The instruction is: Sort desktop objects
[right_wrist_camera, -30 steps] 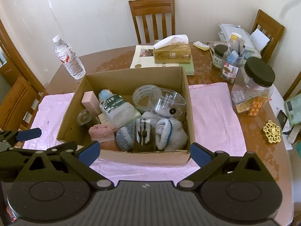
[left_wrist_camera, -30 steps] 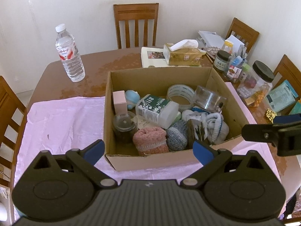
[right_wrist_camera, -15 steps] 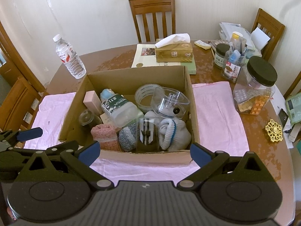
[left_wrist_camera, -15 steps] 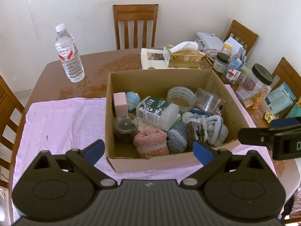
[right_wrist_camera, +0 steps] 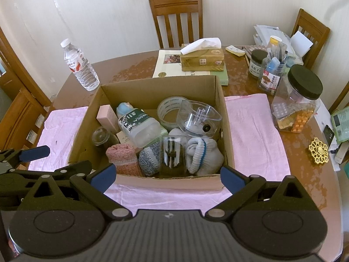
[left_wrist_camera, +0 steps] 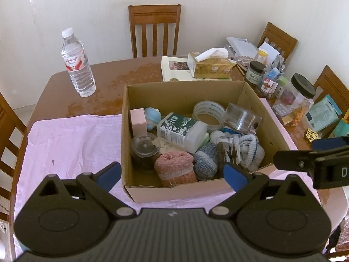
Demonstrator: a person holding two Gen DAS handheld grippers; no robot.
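Observation:
An open cardboard box [left_wrist_camera: 187, 91] [right_wrist_camera: 157, 87] sits on a pink cloth [left_wrist_camera: 72, 139] [right_wrist_camera: 255, 131] and holds several items: a pink rolled sock [left_wrist_camera: 175, 168] [right_wrist_camera: 124, 158], a grey-blue sock [left_wrist_camera: 205, 161], a white sock bundle [right_wrist_camera: 205, 152], a bottle marked MEDICAL [left_wrist_camera: 183, 131] [right_wrist_camera: 139, 124], a tape roll [left_wrist_camera: 208, 113] [right_wrist_camera: 170, 109], a clear plastic container [left_wrist_camera: 242, 118] [right_wrist_camera: 199, 118], a pink block [left_wrist_camera: 138, 121] and a dark jar [left_wrist_camera: 145, 150]. My left gripper [left_wrist_camera: 172, 173] hangs open above the box's near edge. My right gripper [right_wrist_camera: 166, 175] is open too, just short of the box.
A water bottle [left_wrist_camera: 77, 63] stands at the far left of the brown table [left_wrist_camera: 113, 80]. A tissue box [right_wrist_camera: 201, 57], jars and a big black-lidded container [right_wrist_camera: 298, 100] crowd the far right. A gold ornament [right_wrist_camera: 318, 151] lies at the right edge. Wooden chairs [left_wrist_camera: 154, 28] ring the table.
Both grippers have drawn back and risen slightly, so the box looks a little smaller and farther. Both stayed open and nothing in the box moved.

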